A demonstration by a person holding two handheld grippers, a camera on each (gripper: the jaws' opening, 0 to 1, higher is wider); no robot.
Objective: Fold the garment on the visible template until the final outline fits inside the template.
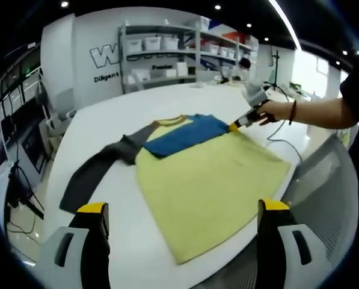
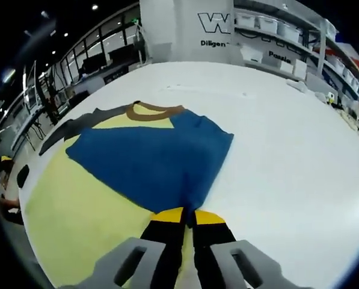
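Note:
A yellow garment (image 1: 209, 180) with a brown collar (image 1: 172, 121) lies flat on the white table (image 1: 107, 114). Its blue sleeve (image 1: 185, 135) is folded across the chest, while the dark grey sleeve (image 1: 95, 171) stretches out to the left. My left gripper (image 1: 184, 208) stands open above the near hem, jaws wide apart with nothing held. A hand holds my right gripper (image 1: 239, 123) at the blue sleeve's end. In the right gripper view the right gripper (image 2: 188, 215) is shut on the cuff of the blue sleeve (image 2: 149, 159), with the collar (image 2: 155, 111) beyond.
Shelves with white bins (image 1: 161, 54) stand behind the table's far side. The person's arm (image 1: 314, 113) reaches in from the right. A mesh chair back (image 1: 323, 180) sits by the table's near right edge. Bare white tabletop (image 2: 287, 138) spreads right of the garment.

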